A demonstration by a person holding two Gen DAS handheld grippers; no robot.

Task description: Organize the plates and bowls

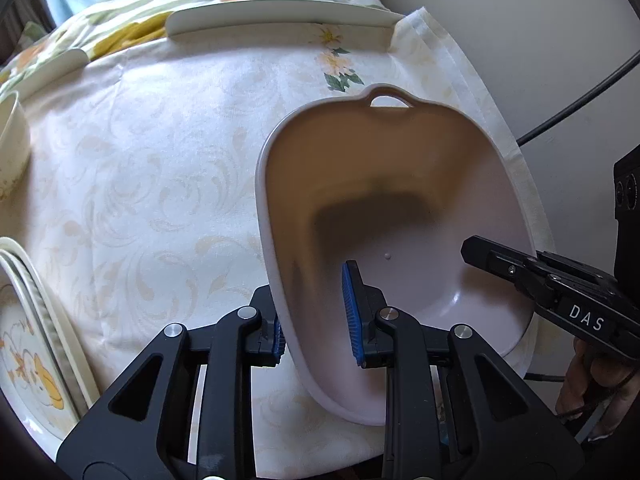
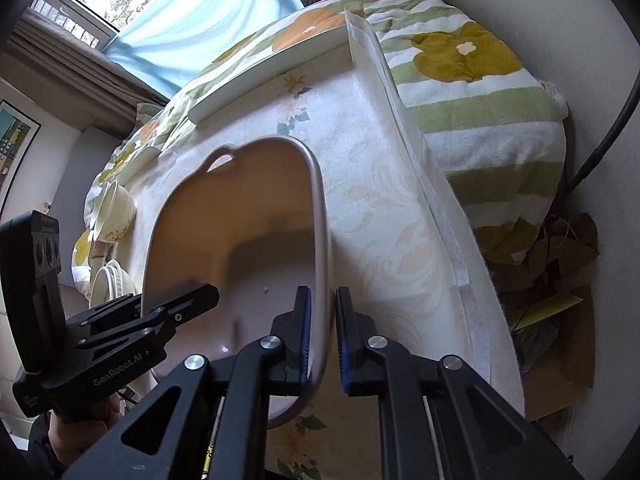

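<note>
A pale pink plastic basin (image 1: 420, 200) with a handle hole stands empty on the floral tablecloth; it also shows in the right wrist view (image 2: 224, 232). My left gripper (image 1: 316, 318) straddles the basin's left wall, one blue pad inside and one outside, with a gap to the wall. My right gripper (image 2: 323, 338) straddles the basin's right wall the same way, jaws close to it. Stacked plates (image 1: 36, 352) lie at the lower left. A cream bowl (image 2: 114, 212) lies beyond the basin.
A white board (image 1: 276, 16) lies at the table's far side on a flowered quilt (image 2: 460, 52). A cup (image 1: 12, 140) stands at the left edge. The tablecloth's right edge (image 2: 440, 200) drops off beside a wall and a black cable (image 1: 580, 100).
</note>
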